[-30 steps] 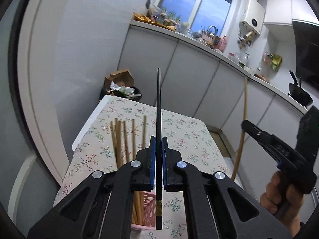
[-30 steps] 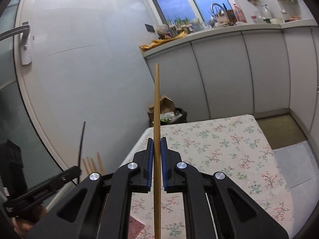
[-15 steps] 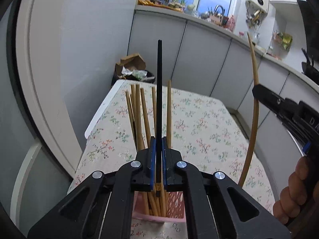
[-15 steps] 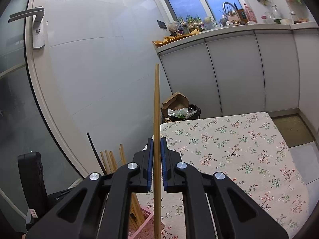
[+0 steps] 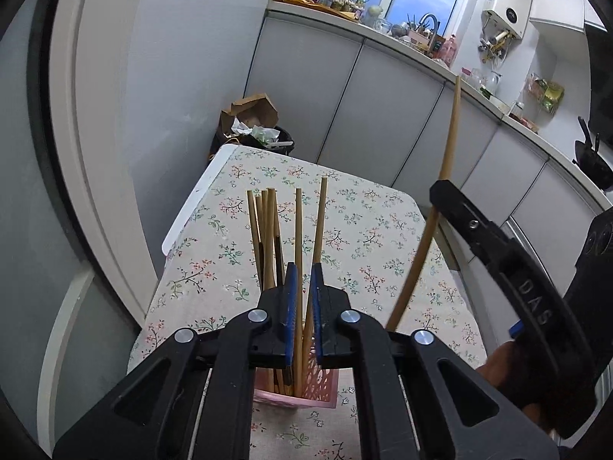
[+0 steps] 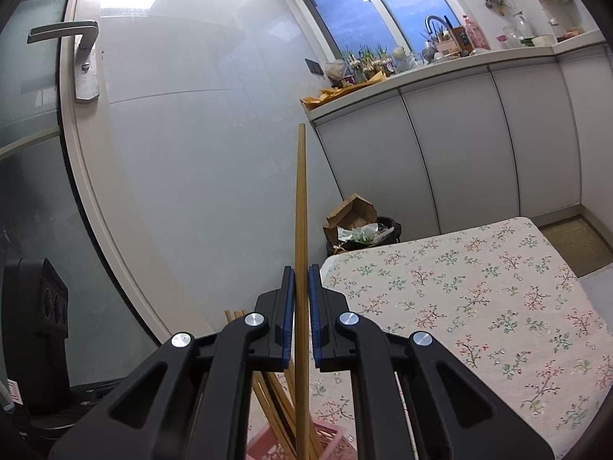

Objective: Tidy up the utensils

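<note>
A pink holder (image 5: 318,387) stands on the floral table (image 5: 375,230) with several wooden chopsticks (image 5: 298,230) upright in it and a dark one (image 5: 261,264) among them. My left gripper (image 5: 301,272) hovers right over the holder; its jaws are opening and the pads press on nothing, with the standing chopsticks showing through the gap. My right gripper (image 6: 301,272) is shut on a long wooden chopstick (image 6: 301,199) held upright. In the left wrist view that gripper (image 5: 440,195) and its chopstick (image 5: 448,145) hang just right of the holder. The holder (image 6: 264,442) lies low in the right wrist view.
A bin stuffed with cardboard and paper (image 5: 264,134) sits past the table's far edge. Grey cabinets under a cluttered counter (image 5: 383,88) run along the back and right. A glass door with a metal handle (image 6: 63,34) stands to the left.
The black chopstick is gone from my left jaws, which have parted a little, and the left view now looks down on the holder. The right gripper has carried its wooden chopstick nearer the holder.
</note>
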Motion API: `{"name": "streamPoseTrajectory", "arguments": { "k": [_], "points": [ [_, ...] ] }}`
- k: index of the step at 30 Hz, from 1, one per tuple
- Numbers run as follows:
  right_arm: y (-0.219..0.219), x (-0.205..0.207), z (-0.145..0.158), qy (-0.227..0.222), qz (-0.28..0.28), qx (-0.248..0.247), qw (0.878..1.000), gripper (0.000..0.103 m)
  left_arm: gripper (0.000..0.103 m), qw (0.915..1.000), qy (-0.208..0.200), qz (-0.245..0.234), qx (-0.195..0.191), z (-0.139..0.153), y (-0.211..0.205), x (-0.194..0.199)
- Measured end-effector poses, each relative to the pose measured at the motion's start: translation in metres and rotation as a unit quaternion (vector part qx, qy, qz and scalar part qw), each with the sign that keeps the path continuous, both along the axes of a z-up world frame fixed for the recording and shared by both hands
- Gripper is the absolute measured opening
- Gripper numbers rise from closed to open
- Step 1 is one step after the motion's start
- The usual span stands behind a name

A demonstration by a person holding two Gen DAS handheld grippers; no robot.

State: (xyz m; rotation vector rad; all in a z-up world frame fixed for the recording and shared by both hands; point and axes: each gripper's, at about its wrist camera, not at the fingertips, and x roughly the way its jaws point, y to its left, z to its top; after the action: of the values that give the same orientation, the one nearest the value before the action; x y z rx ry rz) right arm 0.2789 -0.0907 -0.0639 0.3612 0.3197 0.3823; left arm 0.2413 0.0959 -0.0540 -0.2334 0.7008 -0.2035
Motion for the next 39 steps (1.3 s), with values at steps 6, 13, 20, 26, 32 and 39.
{"name": "streamPoseTrajectory", "arguments": {
  "k": [6, 13, 20, 26, 32, 39],
  "points": [
    [0.013, 0.007, -0.021, 0.014, -0.016, -0.018, 1.000, 0.008, 0.022, 0.9996, 0.005, 0.018, 0.023, 0.003, 0.002, 0.000],
    [0.019, 0.008, -0.035, 0.055, 0.001, -0.064, 0.996, 0.014, 0.022, 0.9996, 0.010, 0.021, 0.015, 0.007, 0.007, 0.000],
    [-0.013, -0.023, -0.004, 0.072, -0.006, -0.060, 0.996, 0.022, 0.030, 0.9995, 0.002, 0.014, 0.029, 0.014, -0.006, -0.021],
    [-0.054, -0.091, 0.023, 0.111, 0.016, -0.040, 0.993, 0.045, 0.063, 0.9967, 0.004, 0.026, 0.077, 0.019, -0.026, -0.069],
    [-0.078, -0.184, 0.030, 0.115, 0.036, -0.062, 0.991, 0.071, 0.096, 0.9877, -0.032, 0.039, 0.148, 0.040, -0.055, -0.148],
    [-0.098, -0.264, 0.044, 0.112, 0.011, -0.090, 0.990, 0.088, 0.096, 0.9863, -0.044, 0.052, 0.150, 0.061, -0.070, -0.211]
  ]
}}
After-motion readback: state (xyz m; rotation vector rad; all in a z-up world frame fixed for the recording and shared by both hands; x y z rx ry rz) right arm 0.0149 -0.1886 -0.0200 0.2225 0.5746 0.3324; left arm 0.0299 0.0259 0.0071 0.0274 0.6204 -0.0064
